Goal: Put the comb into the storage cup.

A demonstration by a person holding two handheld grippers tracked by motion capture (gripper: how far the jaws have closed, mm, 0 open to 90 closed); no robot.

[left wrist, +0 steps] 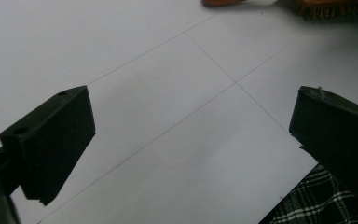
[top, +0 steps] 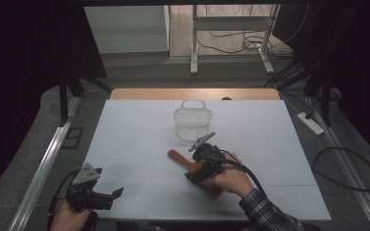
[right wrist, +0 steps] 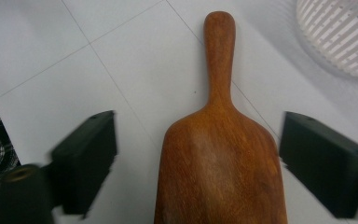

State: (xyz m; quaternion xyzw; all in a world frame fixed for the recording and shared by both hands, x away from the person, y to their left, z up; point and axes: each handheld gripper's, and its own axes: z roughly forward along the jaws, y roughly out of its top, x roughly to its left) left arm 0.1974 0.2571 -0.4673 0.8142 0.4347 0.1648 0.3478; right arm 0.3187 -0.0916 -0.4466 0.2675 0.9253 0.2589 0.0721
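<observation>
A wooden brush (top: 176, 155) lies on the white table (top: 125, 139) in front of a white slatted basket (top: 192, 120). In the right gripper view the brush's (right wrist: 219, 163) smooth brown back runs between the jaws, its handle pointing away. My right gripper (right wrist: 198, 130) is open, one jaw on each side of the brush's wide body and clear of it. From above, the right gripper (top: 193, 169) sits low over the brush's broad end. At the table's near left corner my left gripper (top: 113, 197) is open and holds nothing; the left gripper (left wrist: 191, 107) points across bare table toward the brush (left wrist: 328, 7).
The basket (right wrist: 345, 32) stands just beyond the brush's handle tip, to the right in the right gripper view. A plaid sleeve (left wrist: 317, 200) comes in at the table's near edge. A wooden strip (top: 192, 94) borders the far edge. Cables and a power strip (top: 310, 122) lie on the floor to the right.
</observation>
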